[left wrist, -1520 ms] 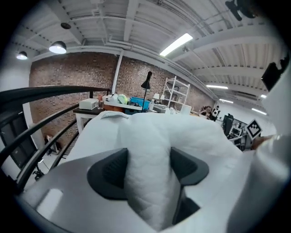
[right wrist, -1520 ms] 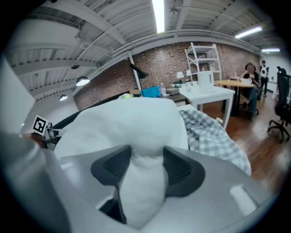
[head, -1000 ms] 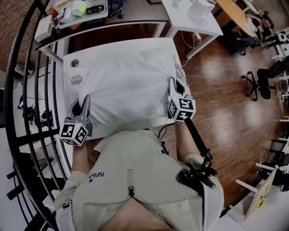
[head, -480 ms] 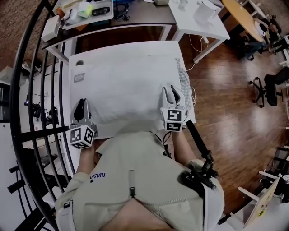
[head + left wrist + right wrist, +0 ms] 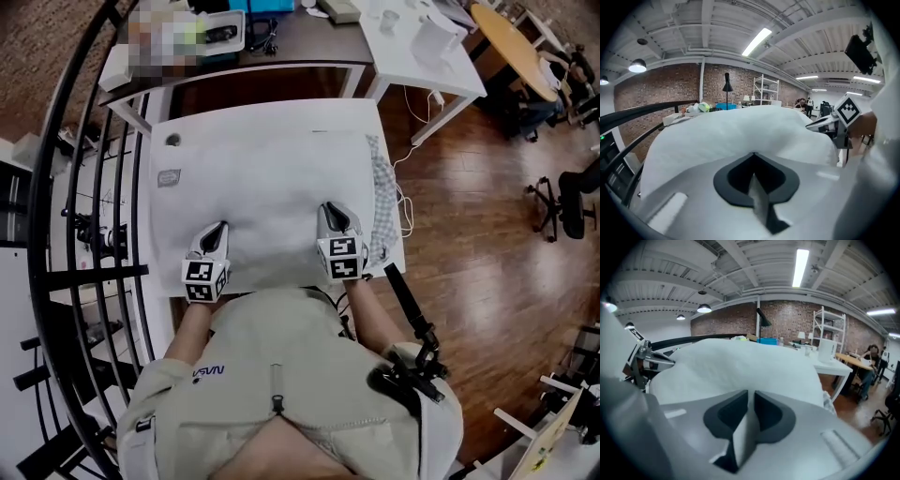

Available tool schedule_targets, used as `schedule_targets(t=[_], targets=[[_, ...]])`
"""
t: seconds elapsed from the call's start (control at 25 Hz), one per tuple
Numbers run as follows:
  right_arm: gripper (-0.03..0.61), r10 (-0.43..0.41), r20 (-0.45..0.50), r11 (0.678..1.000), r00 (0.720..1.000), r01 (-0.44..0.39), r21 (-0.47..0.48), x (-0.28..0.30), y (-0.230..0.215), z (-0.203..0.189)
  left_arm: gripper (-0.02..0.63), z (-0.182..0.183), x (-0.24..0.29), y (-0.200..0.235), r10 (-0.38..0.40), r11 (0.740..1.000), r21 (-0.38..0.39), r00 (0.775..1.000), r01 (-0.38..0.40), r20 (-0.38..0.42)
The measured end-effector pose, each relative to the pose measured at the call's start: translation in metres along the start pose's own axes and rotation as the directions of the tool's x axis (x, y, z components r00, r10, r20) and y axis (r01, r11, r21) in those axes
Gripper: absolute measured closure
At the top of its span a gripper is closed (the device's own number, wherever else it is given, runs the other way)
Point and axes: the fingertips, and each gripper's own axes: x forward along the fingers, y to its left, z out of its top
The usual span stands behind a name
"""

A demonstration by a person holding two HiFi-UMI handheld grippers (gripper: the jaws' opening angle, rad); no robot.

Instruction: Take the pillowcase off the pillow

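Note:
A white pillow in its pillowcase [image 5: 272, 183] lies flat on the white table [image 5: 165, 150]. My left gripper [image 5: 217, 230] is at the pillow's near edge on the left, and my right gripper [image 5: 333, 209] is at the same edge on the right. In the left gripper view the pillow [image 5: 740, 129] fills the middle; the left gripper [image 5: 752, 159] has just closed, with a thin fold of white pillowcase cloth pinched between its jaws. In the right gripper view the right gripper [image 5: 750, 397] has also just been closing on a thicker white fold in front of the pillow [image 5: 740, 362].
A checked cloth [image 5: 382, 202] lies along the table's right edge, with a cable [image 5: 403, 202] hanging beside it. A cluttered dark desk [image 5: 281, 52] and a white side table [image 5: 422, 42] stand behind. A black railing [image 5: 56, 234] runs along the left; wooden floor lies to the right.
Both grippers have come down and in towards the pillow's near edge. The pillow, raised at its near side a second ago, now lies flat on the table.

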Motion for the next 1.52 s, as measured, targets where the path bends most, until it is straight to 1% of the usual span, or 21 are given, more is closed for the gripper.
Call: schedule_targets(t=[0.12,0.2,0.32,0.4,0.44,0.56,0.68,0.88,1.0,1.12,1.24,1.36,1.52], targets=[[0.529,0.017,0.052,1.0,0.999,-0.019,0.025,-0.008,0.001,0.002,0.611,0.018,-0.02,0.002,0.075,0.997,-0.005,0.996,-0.075,0.053],[0.529,0.035,0.088,0.999,0.995,-0.038,0.031,-0.012,-0.003,0.001,0.611,0.03,-0.032,-0.003,0.118,0.993,-0.031,0.988,-0.116,0.096],[0.529,0.088,0.131,0.995,0.987,-0.094,0.04,-0.016,-0.004,0.001,0.609,0.041,-0.05,-0.019,0.156,0.986,-0.078,0.976,-0.145,0.15],[0.529,0.109,0.145,0.992,0.983,-0.116,0.046,-0.017,-0.007,0.004,0.609,0.045,-0.058,-0.035,0.15,0.988,-0.074,0.973,-0.138,0.176],[0.531,0.104,0.153,0.993,0.983,-0.112,0.043,-0.018,-0.009,0.006,0.609,0.044,-0.061,-0.042,0.138,0.99,-0.062,0.974,-0.129,0.181],[0.55,0.05,0.18,0.998,0.982,-0.058,0.036,-0.035,-0.011,0.014,0.609,0.035,-0.072,-0.051,0.117,0.993,-0.037,0.977,-0.112,0.177],[0.575,-0.007,0.209,0.999,0.978,-0.003,0.048,-0.06,-0.005,0.019,0.609,0.028,-0.087,-0.049,0.111,0.994,-0.038,0.975,-0.106,0.193],[0.574,-0.089,0.226,0.994,0.97,0.071,0.086,-0.105,0.026,0.016,0.611,0.018,-0.128,-0.046,0.081,0.997,-0.032,0.965,-0.075,0.25],[0.575,-0.119,0.22,0.991,0.968,0.102,0.089,-0.128,0.053,0.01,0.609,0.003,-0.153,-0.047,0.052,0.997,-0.064,0.96,-0.036,0.274],[0.575,-0.128,0.229,0.991,0.965,0.115,0.069,-0.148,0.086,0.009,0.61,-0.012,-0.172,-0.043,0.044,0.995,-0.103,0.958,-0.015,0.282],[0.575,-0.12,0.238,0.993,0.964,0.112,0.047,-0.17,0.106,0.007,0.61,-0.013,-0.189,-0.049,0.028,0.995,-0.102,0.95,0.004,0.312],[0.575,-0.134,0.241,0.991,0.961,0.126,0.052,-0.186,0.109,0.003,0.61,-0.011,-0.204,-0.054,0.023,0.996,-0.092,0.939,0.01,0.344],[0.575,-0.135,0.264,0.991,0.955,0.124,0.057,-0.204,0.103,0.004,0.609,-0.013,-0.217,-0.061,0.062,0.995,-0.098,0.934,-0.029,0.352]])
